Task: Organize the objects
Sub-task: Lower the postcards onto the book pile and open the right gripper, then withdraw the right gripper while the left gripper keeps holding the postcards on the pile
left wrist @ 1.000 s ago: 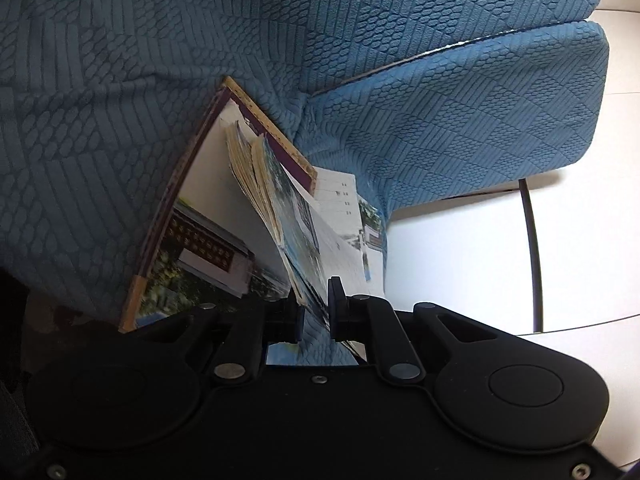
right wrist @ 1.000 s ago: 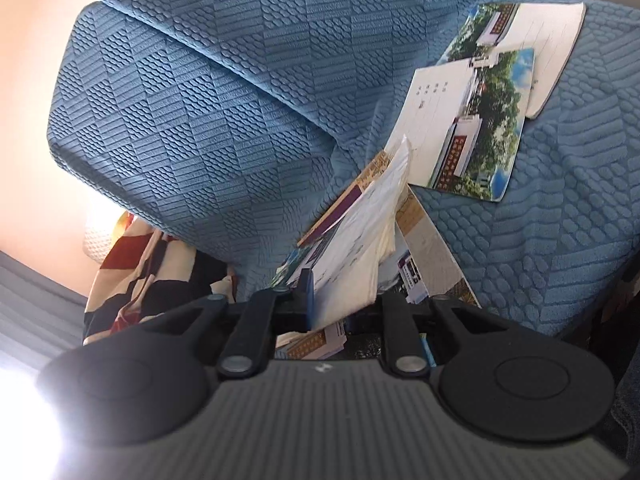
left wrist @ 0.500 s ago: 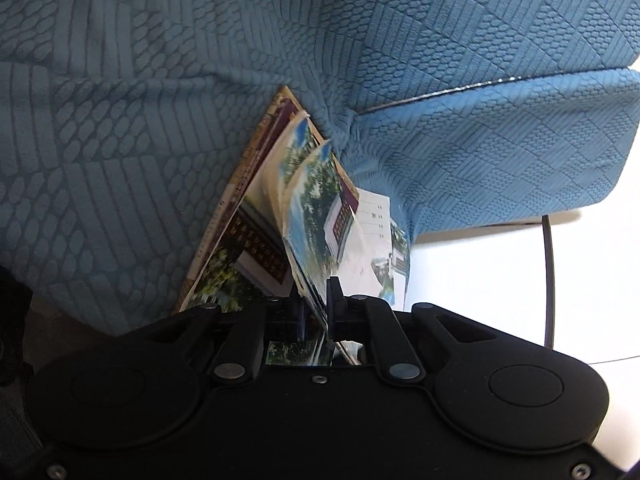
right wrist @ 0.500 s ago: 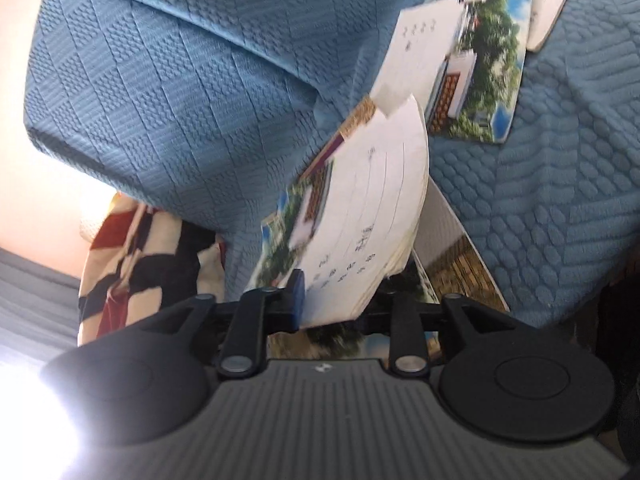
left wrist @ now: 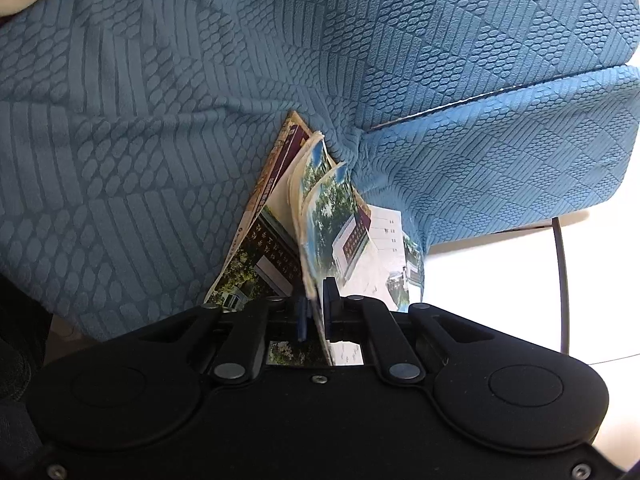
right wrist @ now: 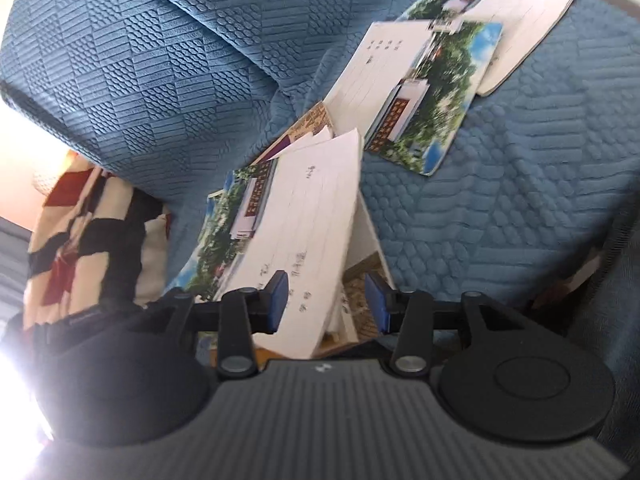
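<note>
left gripper clenched on postcard stack; right gripper, jaws just opening, released: keep stack edges flush on sofa cushion.

A blue textured sofa fills both views, its cushion at 2 o'clock. A pale floor shows at 4 o'clock. A patterned pillow lies at 9 o'clock, with glare at 8 o'clock.
</note>
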`<action>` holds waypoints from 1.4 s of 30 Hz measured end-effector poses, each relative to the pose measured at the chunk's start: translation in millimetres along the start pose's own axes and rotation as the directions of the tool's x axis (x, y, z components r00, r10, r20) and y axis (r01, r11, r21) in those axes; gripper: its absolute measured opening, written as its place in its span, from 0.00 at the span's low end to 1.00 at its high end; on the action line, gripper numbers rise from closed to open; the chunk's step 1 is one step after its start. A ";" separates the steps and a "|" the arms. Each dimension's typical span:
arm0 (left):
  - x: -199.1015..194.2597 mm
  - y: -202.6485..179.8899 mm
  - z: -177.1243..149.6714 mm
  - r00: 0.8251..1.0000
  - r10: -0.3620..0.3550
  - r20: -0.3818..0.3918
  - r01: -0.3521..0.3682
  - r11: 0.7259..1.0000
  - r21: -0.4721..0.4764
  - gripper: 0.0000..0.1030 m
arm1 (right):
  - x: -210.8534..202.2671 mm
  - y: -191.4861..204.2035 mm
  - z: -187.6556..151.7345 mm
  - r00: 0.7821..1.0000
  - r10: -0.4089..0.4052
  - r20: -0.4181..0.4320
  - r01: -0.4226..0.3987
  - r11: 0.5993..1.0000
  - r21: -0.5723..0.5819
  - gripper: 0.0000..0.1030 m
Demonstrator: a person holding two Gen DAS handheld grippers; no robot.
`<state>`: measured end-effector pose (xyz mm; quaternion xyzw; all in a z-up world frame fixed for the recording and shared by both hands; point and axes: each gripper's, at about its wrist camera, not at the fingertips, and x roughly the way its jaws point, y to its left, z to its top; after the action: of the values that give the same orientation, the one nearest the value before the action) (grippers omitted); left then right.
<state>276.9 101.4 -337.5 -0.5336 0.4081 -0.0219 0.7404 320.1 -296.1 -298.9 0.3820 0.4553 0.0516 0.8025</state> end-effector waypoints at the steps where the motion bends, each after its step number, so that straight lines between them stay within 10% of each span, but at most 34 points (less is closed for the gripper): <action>1: -0.6 -1.2 -0.2 1.000 -0.001 0.003 0.001 1.000 0.008 0.04 | 4.7 0.0 0.2 1.000 0.011 -0.010 -0.011 1.000 0.009 0.45; 15: -17.0 -10.9 2.9 0.992 -0.116 0.050 0.114 0.993 0.027 0.02 | -4.3 5.0 -26.2 0.989 0.126 -0.076 -0.114 0.983 0.145 0.45; 22: -19.1 -13.4 2.5 0.990 -0.126 0.057 0.124 0.992 0.037 0.02 | -23.2 58.8 -32.0 0.999 0.031 -0.021 -0.035 0.957 -0.289 0.50; 33: -20.2 -14.5 1.7 0.992 -0.113 0.065 0.110 0.993 0.044 0.02 | 6.8 110.6 -52.8 0.993 -0.115 -0.004 0.080 0.711 -0.699 0.58; 42: -20.6 -16.2 1.3 0.992 -0.103 0.067 0.099 0.994 0.054 0.02 | 36.7 140.1 -97.8 0.959 -0.203 0.196 0.250 0.290 -0.924 0.59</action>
<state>270.5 105.1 -312.3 -0.5351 0.3539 -0.0511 0.7653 303.2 -126.5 -260.5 -0.2209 0.3736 0.1840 0.8819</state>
